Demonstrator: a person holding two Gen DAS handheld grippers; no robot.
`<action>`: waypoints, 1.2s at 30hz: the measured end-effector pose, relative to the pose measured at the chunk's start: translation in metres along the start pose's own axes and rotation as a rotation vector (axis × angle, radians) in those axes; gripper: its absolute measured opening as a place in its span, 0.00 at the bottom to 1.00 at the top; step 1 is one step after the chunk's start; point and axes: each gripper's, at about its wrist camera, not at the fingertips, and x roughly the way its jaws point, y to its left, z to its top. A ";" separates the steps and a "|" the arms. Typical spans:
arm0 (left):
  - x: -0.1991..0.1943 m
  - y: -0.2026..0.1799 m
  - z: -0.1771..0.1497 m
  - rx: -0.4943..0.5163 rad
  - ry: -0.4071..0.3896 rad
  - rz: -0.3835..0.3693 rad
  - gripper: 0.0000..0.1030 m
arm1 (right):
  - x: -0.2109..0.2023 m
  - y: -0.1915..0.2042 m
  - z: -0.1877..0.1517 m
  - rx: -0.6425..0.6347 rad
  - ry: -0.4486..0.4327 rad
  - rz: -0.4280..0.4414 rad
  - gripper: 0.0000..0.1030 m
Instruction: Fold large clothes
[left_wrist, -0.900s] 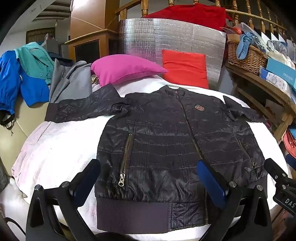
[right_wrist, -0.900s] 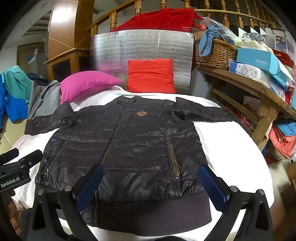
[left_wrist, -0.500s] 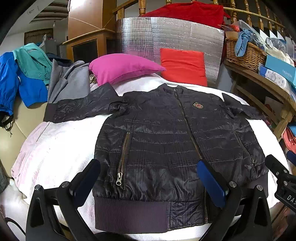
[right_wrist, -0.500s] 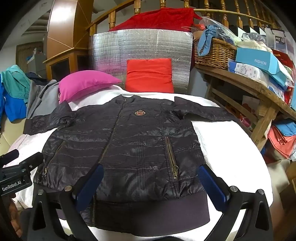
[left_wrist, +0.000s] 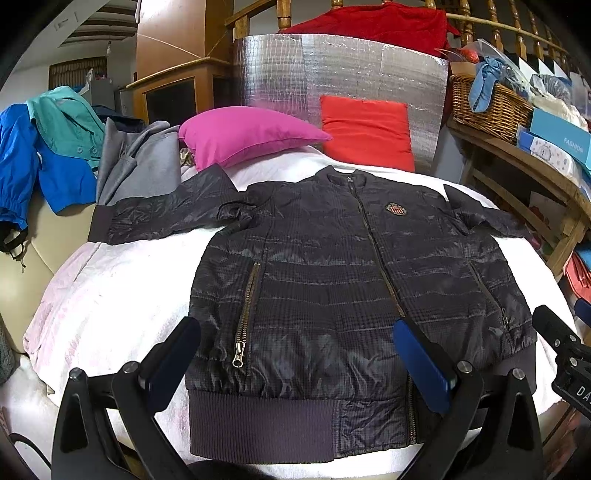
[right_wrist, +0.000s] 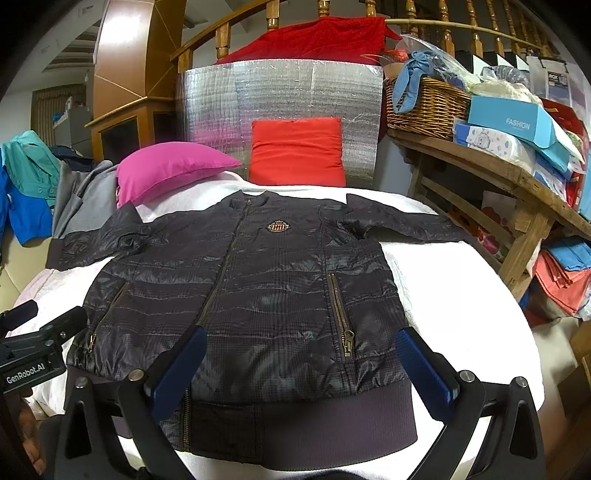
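A dark quilted jacket (left_wrist: 332, 280) lies flat and face up on a white-covered bed (left_wrist: 110, 295), zipped, with both sleeves spread sideways. It also shows in the right wrist view (right_wrist: 258, 288). My left gripper (left_wrist: 295, 343) is open and empty, hovering above the jacket's ribbed hem at its left half. My right gripper (right_wrist: 299, 350) is open and empty above the hem at the jacket's right half. The left gripper's body shows at the left edge of the right wrist view (right_wrist: 33, 354).
A pink pillow (left_wrist: 247, 133) and a red cushion (left_wrist: 365, 133) sit at the head of the bed before a silver foil panel (left_wrist: 340, 70). Grey and blue clothes (left_wrist: 55, 155) hang at the left. A wooden shelf (right_wrist: 498, 173) with a wicker basket (right_wrist: 424, 107) and boxes stands right.
Both grippers have drawn back slightly toward the hem and shifted a little; the jacket sits somewhat lower in both views. Nothing was taken hold of.
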 end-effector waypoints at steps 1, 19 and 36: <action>-0.001 0.000 0.000 0.000 -0.001 0.000 1.00 | 0.000 0.000 0.000 0.001 -0.001 0.000 1.00; -0.003 0.002 -0.001 -0.011 -0.004 -0.008 1.00 | -0.006 0.003 0.002 -0.010 -0.009 -0.001 1.00; -0.001 0.001 -0.005 -0.008 -0.018 -0.007 1.00 | -0.002 0.005 0.000 -0.014 0.003 -0.001 1.00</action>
